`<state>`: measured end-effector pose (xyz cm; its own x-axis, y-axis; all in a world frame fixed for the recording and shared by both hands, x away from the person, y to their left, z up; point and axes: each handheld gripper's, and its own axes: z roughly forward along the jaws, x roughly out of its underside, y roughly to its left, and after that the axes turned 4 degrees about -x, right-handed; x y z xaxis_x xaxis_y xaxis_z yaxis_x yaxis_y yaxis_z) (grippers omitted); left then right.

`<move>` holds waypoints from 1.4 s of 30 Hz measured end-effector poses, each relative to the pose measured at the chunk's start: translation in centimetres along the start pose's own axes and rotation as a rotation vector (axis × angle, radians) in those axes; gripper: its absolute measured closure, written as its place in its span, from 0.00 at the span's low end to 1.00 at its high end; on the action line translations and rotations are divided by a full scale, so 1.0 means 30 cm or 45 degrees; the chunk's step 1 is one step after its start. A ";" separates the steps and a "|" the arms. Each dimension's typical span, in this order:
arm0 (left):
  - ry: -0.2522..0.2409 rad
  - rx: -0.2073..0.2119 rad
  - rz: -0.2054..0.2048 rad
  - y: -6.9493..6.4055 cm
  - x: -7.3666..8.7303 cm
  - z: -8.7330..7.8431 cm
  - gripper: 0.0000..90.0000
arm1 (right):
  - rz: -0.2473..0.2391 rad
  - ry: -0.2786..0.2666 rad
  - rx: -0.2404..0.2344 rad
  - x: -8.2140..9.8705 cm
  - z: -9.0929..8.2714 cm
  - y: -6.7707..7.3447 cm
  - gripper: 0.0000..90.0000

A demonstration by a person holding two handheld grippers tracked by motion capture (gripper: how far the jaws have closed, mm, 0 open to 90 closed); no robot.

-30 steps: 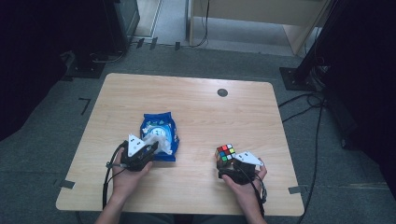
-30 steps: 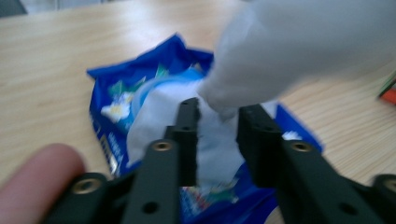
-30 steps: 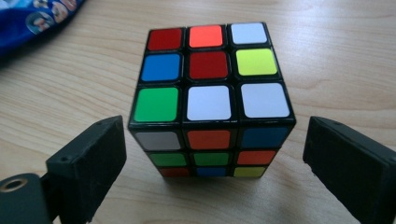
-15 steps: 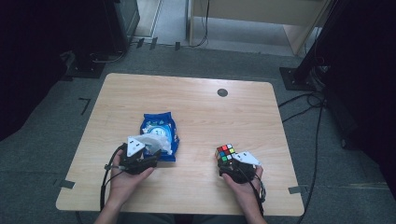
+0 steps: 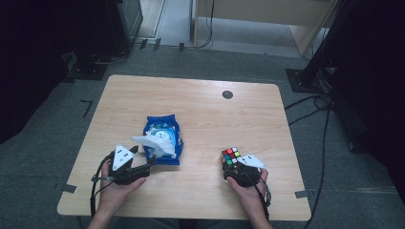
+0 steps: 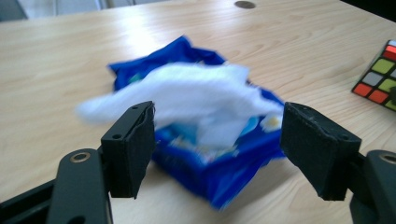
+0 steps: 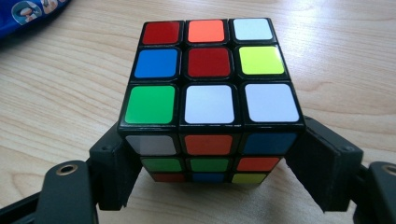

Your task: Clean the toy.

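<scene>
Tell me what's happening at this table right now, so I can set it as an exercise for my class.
A person at a wooden table holds a two-jaw gripper in each hand. The left gripper has just opened and stands just short of a blue wipes packet, with a white wipe pulled partway out of it. The right gripper has its jaws either side of a colour cube resting on the table; a firm clamp can't be confirmed.

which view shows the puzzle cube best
The right gripper view: the puzzle cube sits close up between the right gripper's pads, its coloured squares sharp. The high view shows the cube small on the table by that hand. The left gripper view catches one corner at its edge.
</scene>
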<state>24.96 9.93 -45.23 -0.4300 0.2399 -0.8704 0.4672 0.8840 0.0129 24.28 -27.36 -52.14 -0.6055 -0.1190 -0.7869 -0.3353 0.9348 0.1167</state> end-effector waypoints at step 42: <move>-0.035 -0.066 0.000 -0.040 0.002 0.137 0.93 | -0.037 0.053 0.067 -0.019 0.037 0.030 0.39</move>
<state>27.54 7.25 -47.33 -0.4083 0.2298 -0.8835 0.4266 0.9036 0.0379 25.11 -26.08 -52.26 -0.6262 -0.1589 -0.7633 -0.3155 0.9469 0.0617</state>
